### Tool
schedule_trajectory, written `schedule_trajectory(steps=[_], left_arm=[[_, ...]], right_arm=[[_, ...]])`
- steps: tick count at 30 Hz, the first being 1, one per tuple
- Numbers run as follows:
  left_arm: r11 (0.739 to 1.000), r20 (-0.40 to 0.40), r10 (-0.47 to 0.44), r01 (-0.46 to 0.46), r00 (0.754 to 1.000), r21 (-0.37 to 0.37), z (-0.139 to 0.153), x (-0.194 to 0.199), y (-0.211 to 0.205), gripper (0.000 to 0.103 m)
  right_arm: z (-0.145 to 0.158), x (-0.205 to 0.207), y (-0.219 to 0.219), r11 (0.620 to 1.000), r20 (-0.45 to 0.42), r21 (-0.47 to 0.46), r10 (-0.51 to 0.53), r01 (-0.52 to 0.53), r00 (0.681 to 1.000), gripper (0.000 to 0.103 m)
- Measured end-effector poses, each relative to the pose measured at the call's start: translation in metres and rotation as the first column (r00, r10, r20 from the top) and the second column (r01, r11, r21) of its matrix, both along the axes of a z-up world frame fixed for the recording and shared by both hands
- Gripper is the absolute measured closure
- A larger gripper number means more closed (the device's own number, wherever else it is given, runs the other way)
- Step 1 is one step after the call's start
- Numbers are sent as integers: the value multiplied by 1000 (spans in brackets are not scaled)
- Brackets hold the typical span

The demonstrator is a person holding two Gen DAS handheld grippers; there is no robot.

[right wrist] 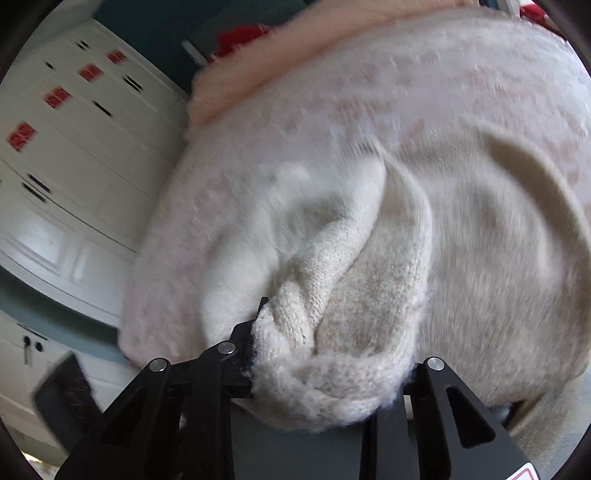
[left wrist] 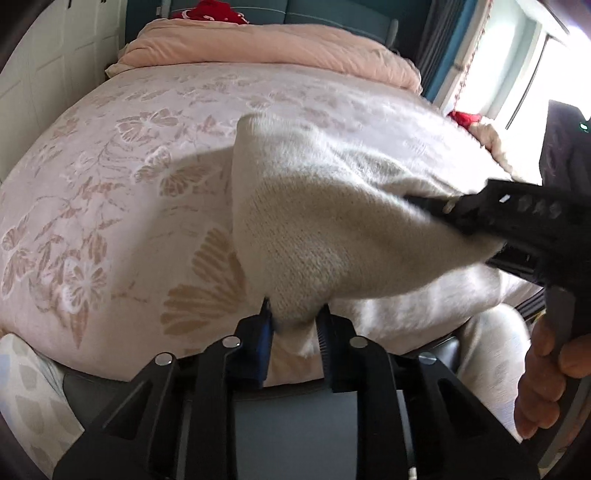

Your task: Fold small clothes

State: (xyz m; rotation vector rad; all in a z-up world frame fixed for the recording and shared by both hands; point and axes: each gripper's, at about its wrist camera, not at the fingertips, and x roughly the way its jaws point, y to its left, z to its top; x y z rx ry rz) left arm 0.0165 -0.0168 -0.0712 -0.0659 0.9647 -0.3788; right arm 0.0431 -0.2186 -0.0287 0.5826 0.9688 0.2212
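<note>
A cream knitted sweater (left wrist: 317,206) is held up over a bed with a pink floral cover (left wrist: 110,192). My left gripper (left wrist: 295,325) is shut on a low corner of the sweater near the bed's front edge. My right gripper (left wrist: 436,201) comes in from the right and is shut on another part of the sweater, stretching it between the two. In the right wrist view the bunched sweater (right wrist: 343,314) fills my right gripper (right wrist: 325,354) and hides its right finger. The view is blurred.
A folded pink duvet (left wrist: 266,48) lies at the head of the bed, with a red item (left wrist: 210,13) behind it. White cabinets (right wrist: 55,155) stand to the left. A window (left wrist: 517,66) is at the right. The person's hand (left wrist: 550,376) holds the right gripper's handle.
</note>
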Motion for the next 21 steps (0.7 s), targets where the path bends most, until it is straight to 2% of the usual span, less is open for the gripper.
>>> schedule_trajectory(steps=[2,3,5,7,8,9,10,12,13,14,15,17,18,19,20,21], left_arm=[[999,5,-33,33,999,-14,9,-1,-8,82],[998,13,-59,59,998,-4,13,-3,-15,82],[993,20,-116,116,993,21,14,-7,-31,78],[986,19,-151,150,988,67,8,-12,-43,67],[983,11,-164,163,986,88,-1,-14,-50,65],[981,-6,-167,167,986,95,-7,-14,-52,63],[980,-37,-168,171,985,101,-14,-13,-54,61],[983,-48,-152,156,987,99,-15,-14,-50,59],[986,-27,-136,138,990,98,-11,-15,-46,48],[988,-7,-119,119,993,94,-7,-15,-42,41],[992,19,-97,95,995,84,-1,-15,-37,29],[996,42,-56,53,998,67,3,-12,-29,25],[997,27,-41,40,999,68,2,-8,-28,25],[997,15,-31,30,999,66,1,-5,-26,25],[998,8,-22,21,1000,67,0,-3,-25,25],[997,9,-18,17,1000,73,0,-3,-24,25]], right_arm=[[28,-8,-13,1000,86,13,-5,4,996,79],[43,-17,-26,1000,124,-14,-16,17,992,79],[45,-28,-45,997,128,-69,-34,43,991,77],[13,-36,-75,991,34,-115,-69,73,997,73],[-11,-38,-89,990,-44,-116,-90,84,995,70],[-45,-41,-103,990,-163,-115,-105,87,981,66],[-62,-45,-111,991,-209,-87,-115,99,971,65],[-64,-58,-119,989,-189,21,-141,147,972,53],[-56,-60,-119,988,-163,27,-147,153,976,49],[-49,-59,-117,989,-143,4,-149,151,978,40],[-41,-55,-114,989,-123,-28,-149,147,981,35],[-38,-44,-112,989,-117,-30,-148,145,982,31],[-42,-34,-112,989,-135,-6,-147,148,980,33],[-48,-28,-109,988,-153,5,-151,154,977,40],[-52,-21,-108,987,-169,10,-156,160,973,71],[-52,-15,-105,988,-170,15,-147,152,974,80]])
